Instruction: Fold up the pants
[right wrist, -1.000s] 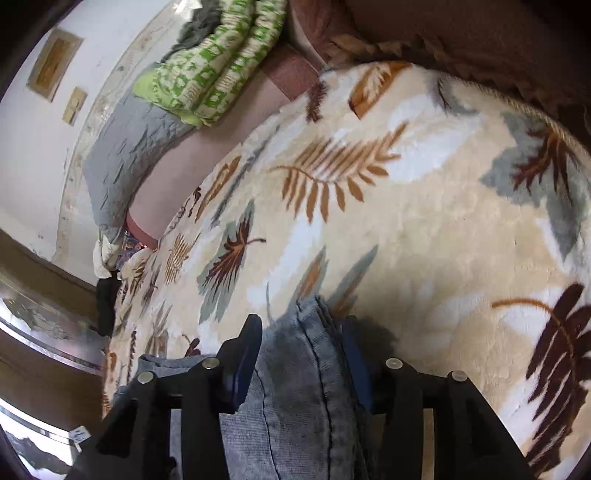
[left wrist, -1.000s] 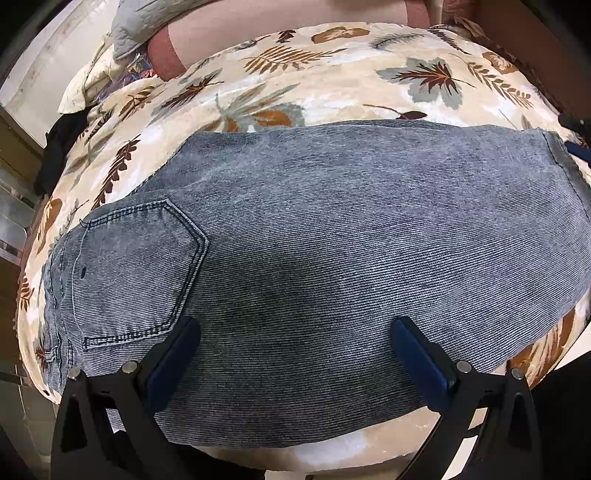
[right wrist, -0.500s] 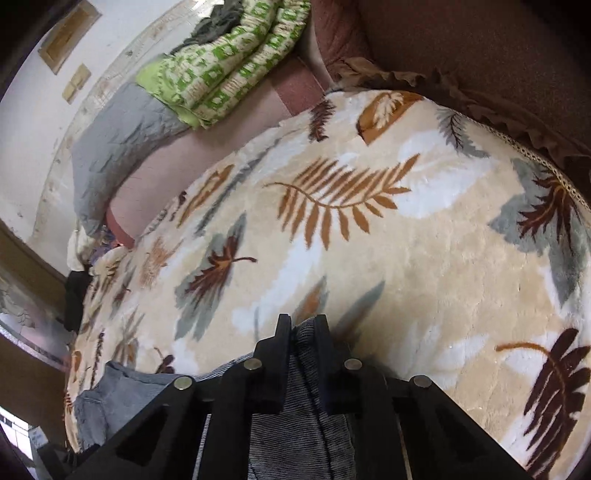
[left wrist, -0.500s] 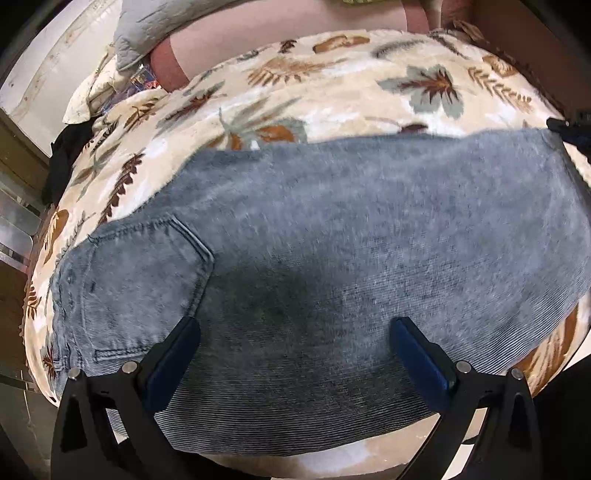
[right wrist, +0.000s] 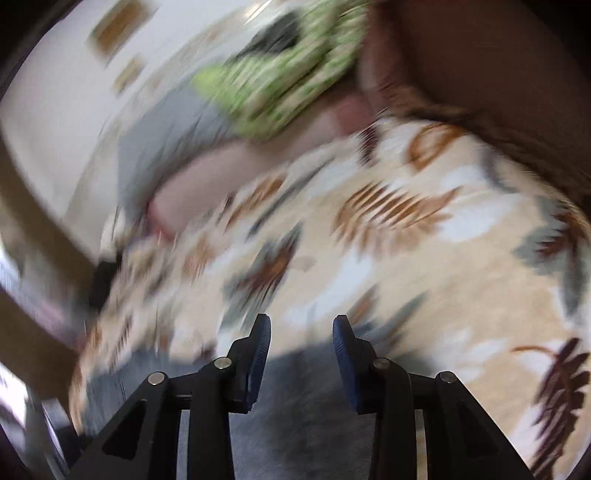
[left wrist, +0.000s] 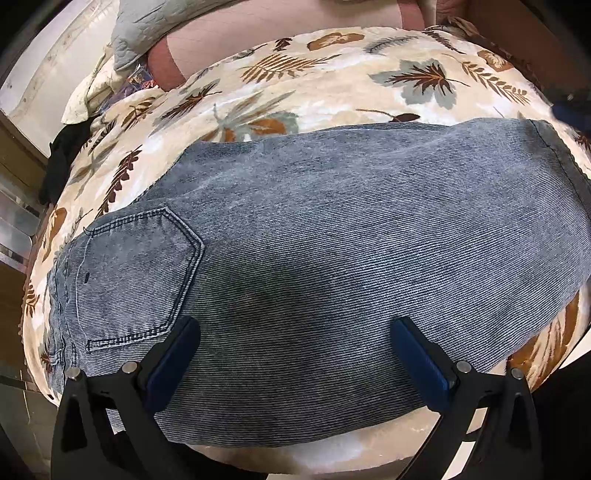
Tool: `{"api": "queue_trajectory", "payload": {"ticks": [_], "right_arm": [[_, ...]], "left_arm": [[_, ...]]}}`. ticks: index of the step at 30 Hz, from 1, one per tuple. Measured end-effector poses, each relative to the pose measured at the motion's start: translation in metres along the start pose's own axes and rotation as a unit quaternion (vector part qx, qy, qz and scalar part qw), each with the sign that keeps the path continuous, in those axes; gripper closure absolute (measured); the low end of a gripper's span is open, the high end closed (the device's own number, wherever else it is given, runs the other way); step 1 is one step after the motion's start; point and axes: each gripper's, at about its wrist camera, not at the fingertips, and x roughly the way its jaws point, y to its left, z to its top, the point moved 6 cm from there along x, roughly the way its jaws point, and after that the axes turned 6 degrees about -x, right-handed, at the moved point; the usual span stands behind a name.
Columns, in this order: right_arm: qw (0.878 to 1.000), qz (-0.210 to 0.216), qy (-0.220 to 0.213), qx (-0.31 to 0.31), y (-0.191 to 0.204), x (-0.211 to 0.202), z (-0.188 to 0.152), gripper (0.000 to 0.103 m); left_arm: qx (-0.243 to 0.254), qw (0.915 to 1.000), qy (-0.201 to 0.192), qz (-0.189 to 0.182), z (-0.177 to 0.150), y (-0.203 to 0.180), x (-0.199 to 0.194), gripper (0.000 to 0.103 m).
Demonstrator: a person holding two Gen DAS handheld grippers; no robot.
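Grey-blue denim pants (left wrist: 314, 258) lie folded flat across a leaf-print blanket (left wrist: 295, 85), back pocket (left wrist: 133, 280) at the left, hem at the right. My left gripper (left wrist: 295, 343) hovers wide open over the near edge of the pants, holding nothing. In the blurred right wrist view, my right gripper (right wrist: 301, 343) is open and empty, just above the end of the pants (right wrist: 303, 413), with the blanket (right wrist: 424, 266) beyond.
A grey pillow (left wrist: 147, 29) and a pink sheet (left wrist: 258, 29) lie at the bed's far side. A green patterned quilt (right wrist: 280, 77) is stacked at the back. Dark clothing (left wrist: 62, 155) sits at the left edge. A brown headboard (right wrist: 498, 74) is at the right.
My right gripper was clamped on the pants' end half a second ago; now it has opened, let go and is moving fast. The left gripper stayed open, shifting slightly over the pants.
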Motion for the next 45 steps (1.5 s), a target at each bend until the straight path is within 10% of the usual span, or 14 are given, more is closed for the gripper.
{"api": "queue_trajectory", "payload": {"ticks": [6, 16, 27, 37, 45], "right_arm": [[0.996, -0.015, 0.087, 0.015, -0.001, 0.042, -0.020, 0.070], [0.991, 0.063, -0.007, 0.114, -0.033, -0.022, -0.015, 0.069], [0.997, -0.020, 0.028, 0.069, 0.002, -0.054, -0.083, 0.063], [0.997, -0.049, 0.058, 0.028, 0.008, -0.035, -0.103, 0.032], [0.990, -0.087, 0.089, -0.060, 0.037, -0.021, -0.109, 0.004]], "left_arm": [[-0.053, 0.9976, 0.021, -0.039, -0.004, 0.010, 0.009, 0.000], [-0.061, 0.9970, -0.010, -0.046, -0.011, 0.008, 0.008, 0.000], [-0.078, 0.9954, -0.025, -0.049, -0.016, 0.010, 0.007, 0.000], [-0.054, 0.9941, 0.081, -0.046, 0.000, 0.011, 0.010, 0.000], [-0.080, 0.9956, 0.037, 0.031, 0.020, 0.057, -0.006, 0.000]]}}
